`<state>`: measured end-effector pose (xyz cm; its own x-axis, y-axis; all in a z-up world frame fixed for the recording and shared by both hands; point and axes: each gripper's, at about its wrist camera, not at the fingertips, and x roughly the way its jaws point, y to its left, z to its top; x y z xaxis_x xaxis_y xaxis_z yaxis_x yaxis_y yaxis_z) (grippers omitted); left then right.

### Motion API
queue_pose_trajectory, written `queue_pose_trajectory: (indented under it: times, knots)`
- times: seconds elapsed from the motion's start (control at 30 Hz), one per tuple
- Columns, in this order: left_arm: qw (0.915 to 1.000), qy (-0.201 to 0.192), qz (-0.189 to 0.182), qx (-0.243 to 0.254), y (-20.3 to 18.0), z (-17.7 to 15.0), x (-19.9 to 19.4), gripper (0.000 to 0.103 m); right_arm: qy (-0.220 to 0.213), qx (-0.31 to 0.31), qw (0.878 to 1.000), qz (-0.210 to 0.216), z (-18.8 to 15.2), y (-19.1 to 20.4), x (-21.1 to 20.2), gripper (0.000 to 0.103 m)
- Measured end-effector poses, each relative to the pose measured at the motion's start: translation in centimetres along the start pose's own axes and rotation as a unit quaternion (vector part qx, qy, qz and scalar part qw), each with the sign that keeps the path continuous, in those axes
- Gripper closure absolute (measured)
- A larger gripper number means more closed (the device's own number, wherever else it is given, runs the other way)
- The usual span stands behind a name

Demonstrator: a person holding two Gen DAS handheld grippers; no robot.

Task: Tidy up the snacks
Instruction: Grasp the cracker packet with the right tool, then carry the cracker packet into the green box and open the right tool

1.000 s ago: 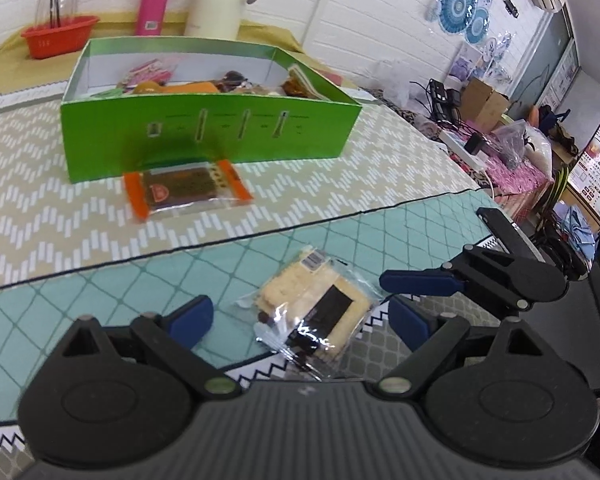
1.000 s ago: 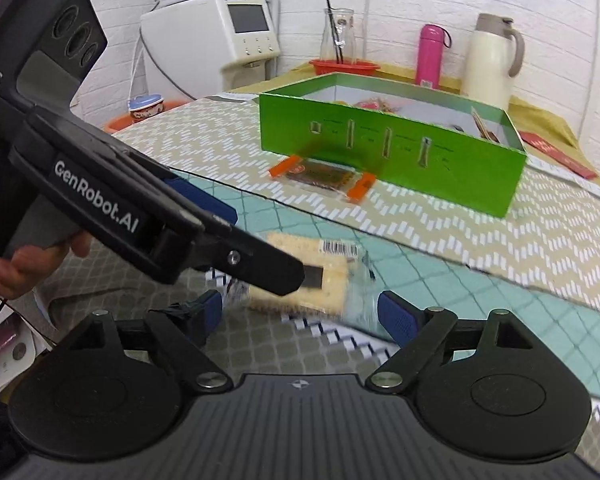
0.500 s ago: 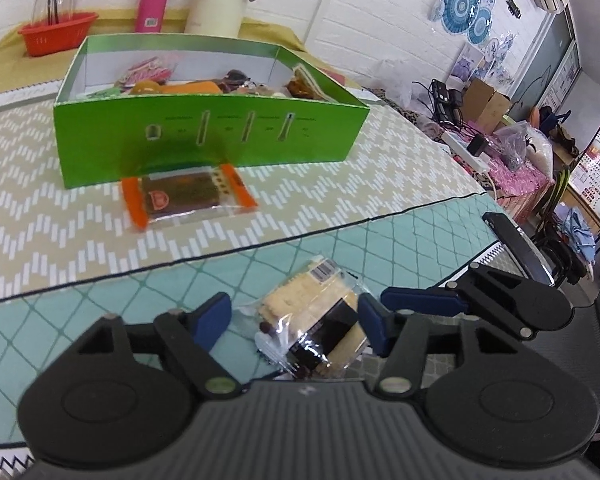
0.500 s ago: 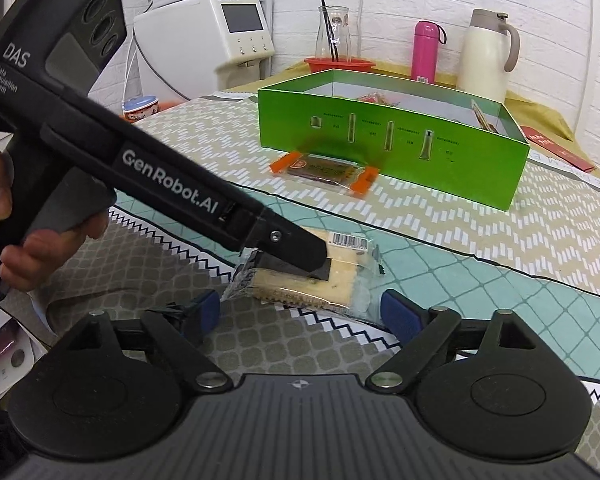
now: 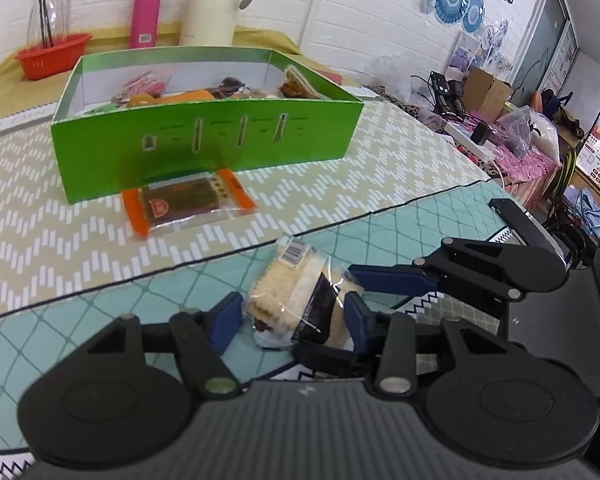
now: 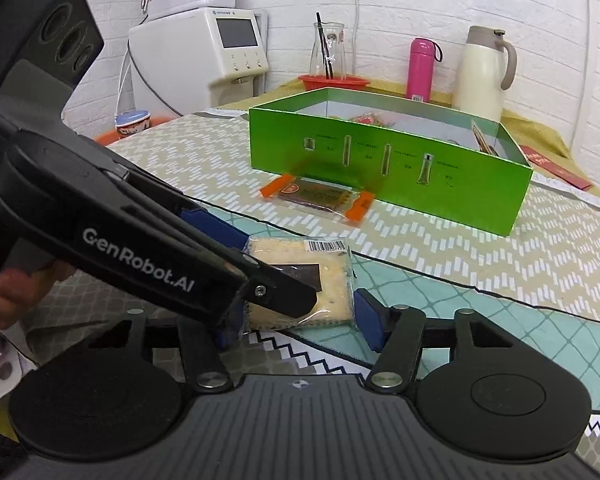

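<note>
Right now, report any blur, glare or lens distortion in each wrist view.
Left wrist view: fisheye bends the green box and darkens the corners; the cracker packet film glints; background soft. Right wrist view: the left gripper looms large and slightly soft up close; box text is blurred; walls curve.

Clear-wrapped cracker pack (image 5: 296, 296) tilted above teal mat (image 5: 100, 312).

Between the clear-wrapped cracker packet (image 5: 300, 292) and the open green cardboard box (image 5: 204, 148) the patterned desk (image 5: 40, 240) lay mostly bare. Only a flat orange-edged snack sachet (image 5: 188, 202) sat just before the box's front wall. The right tongs (image 5: 384, 280) crowded the packet's right side, beside the left tongs (image 5: 292, 316). Behind the box, a pink flask (image 5: 146, 10) and a cream jug (image 5: 218, 2) stood upright.
</note>
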<state>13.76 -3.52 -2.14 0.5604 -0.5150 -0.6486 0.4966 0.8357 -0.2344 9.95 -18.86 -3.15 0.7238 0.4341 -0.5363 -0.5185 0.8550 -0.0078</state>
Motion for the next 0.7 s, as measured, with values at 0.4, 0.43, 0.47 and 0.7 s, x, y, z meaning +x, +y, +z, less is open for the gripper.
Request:
queue_pose_trajectory:
  times: [0.4, 0.43, 0.47, 0.7]
  knots:
    - [0.9977, -0.068, -0.003, 0.0, -0.6, 3.5, -2.7, 0.068, -0.056, -0.014, 0.998, -0.019, 2.9, -1.0, -1.8, 0.007]
    - [0.997, -0.077, -0.001, 0.002, -0.7, 4.0, -2.9, 0.068, -0.066, -0.017, 0.997, -0.024, 3.5, -1.3, -1.9, 0.007]
    - [0.9962, -0.086, 0.001, 0.006, -0.8, 4.8, -3.1, 0.069, -0.075, -0.02, 0.997, -0.028, 4.0, -1.4, -2.0, 0.007]
    - [0.9927, -0.12, 0.007, 0.001, 0.4, 9.6, -2.1, 0.07, -0.11, -0.025, 0.993, -0.044, 7.4, -3.8, -0.2, 0.006]
